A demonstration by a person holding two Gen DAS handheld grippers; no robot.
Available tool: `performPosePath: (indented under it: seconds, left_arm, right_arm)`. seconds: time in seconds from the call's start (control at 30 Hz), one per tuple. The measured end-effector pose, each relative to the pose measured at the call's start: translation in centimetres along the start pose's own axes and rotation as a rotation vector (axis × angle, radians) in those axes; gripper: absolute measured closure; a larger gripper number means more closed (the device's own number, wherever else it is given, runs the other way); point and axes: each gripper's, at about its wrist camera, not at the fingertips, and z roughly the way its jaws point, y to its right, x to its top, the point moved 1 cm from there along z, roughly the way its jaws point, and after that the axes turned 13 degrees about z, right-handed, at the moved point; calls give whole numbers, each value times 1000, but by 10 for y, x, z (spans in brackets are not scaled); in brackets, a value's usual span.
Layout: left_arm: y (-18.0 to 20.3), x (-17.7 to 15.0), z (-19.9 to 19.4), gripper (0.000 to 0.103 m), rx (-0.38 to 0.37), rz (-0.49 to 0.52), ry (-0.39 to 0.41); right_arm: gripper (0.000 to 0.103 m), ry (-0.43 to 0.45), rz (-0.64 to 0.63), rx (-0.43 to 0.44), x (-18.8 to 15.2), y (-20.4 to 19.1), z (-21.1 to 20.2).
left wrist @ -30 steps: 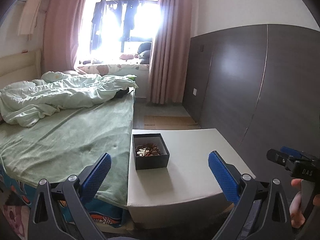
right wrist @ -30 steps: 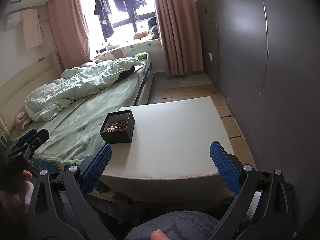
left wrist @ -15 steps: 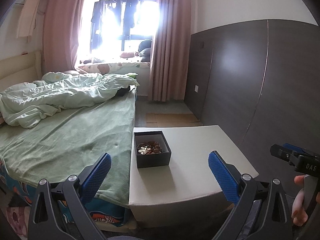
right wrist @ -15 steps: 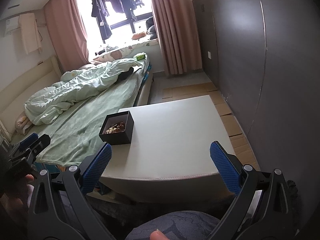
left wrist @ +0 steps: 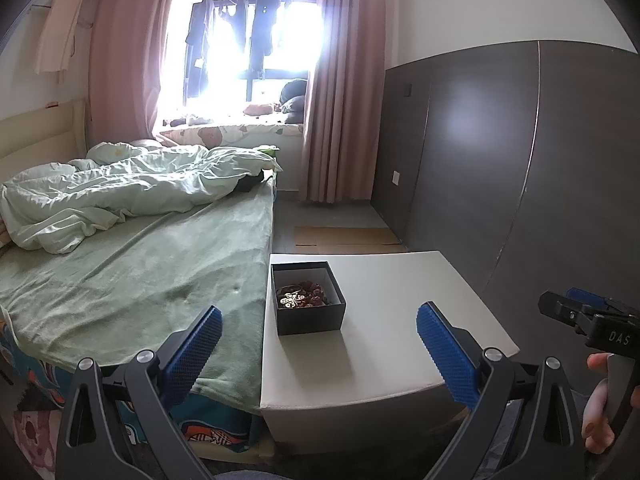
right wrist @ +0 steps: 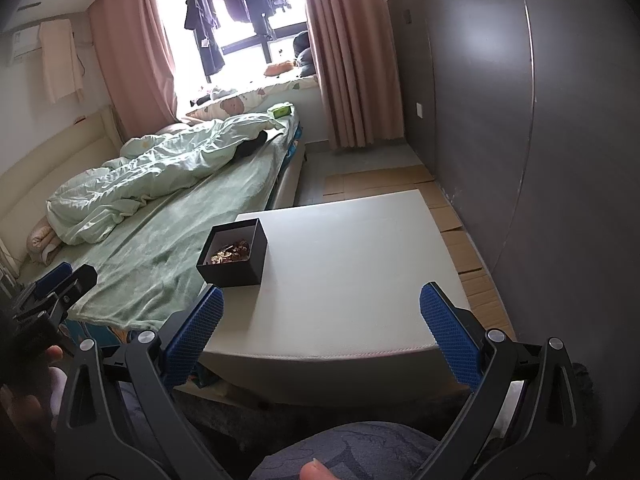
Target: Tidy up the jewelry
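Holding both tools low in front of the table, I see my left gripper (left wrist: 318,338) with its blue pads spread wide and nothing between them, and my right gripper (right wrist: 322,318) just the same, jaws well apart and empty. From the left camera the right gripper shows at the far right edge with a hand (left wrist: 600,404) wrapped on its handle; from the right camera the left gripper (right wrist: 60,284) sits at the lower left, beside the bed. A knee in dark patterned cloth (right wrist: 348,450) fills the bottom of the right view. Just past the pads lies the white table (left wrist: 392,364), its top bare but for one thing: a small black box (left wrist: 307,299) with no lid, standing upright near the table's left edge, right next to the bed. Inside the box I can make out a tangle of jewelry (left wrist: 300,297), gold and reddish-brown pieces piled together; I cannot tell the single pieces apart. Neither gripper touches the box. To the left runs the bed (left wrist: 132,280) with a green sheet, and further back a crumpled pale green duvet (left wrist: 120,196). Flat cardboard (right wrist: 452,216) lies on the floor beyond the table, along the dark wall panels (left wrist: 520,160). At the far end pink curtains (left wrist: 340,100) frame a bright window (left wrist: 248,40) with dark clothes hanging in it
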Motion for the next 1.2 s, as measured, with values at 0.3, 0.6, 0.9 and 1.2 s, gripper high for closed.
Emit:
performPosePath:
  seconds: [0.3,0.6,0.9,1.2]
  left_arm:
    - [4,-1,0,8,0,9,1]
    - [2,-1,0,8,-4,-4,2]
    - [2,-1,-2,8,-5,-18,7]
    - [4,-1,-1,8,0,-10,-7]
  right_arm:
    - [5,1,-2,0,0,-1,0]
    - [5,0,2,3,0,-2,-1]
    - [5,0,-1,2,1,-4,0]
    - [5,3,3,8,2,-7,-1]
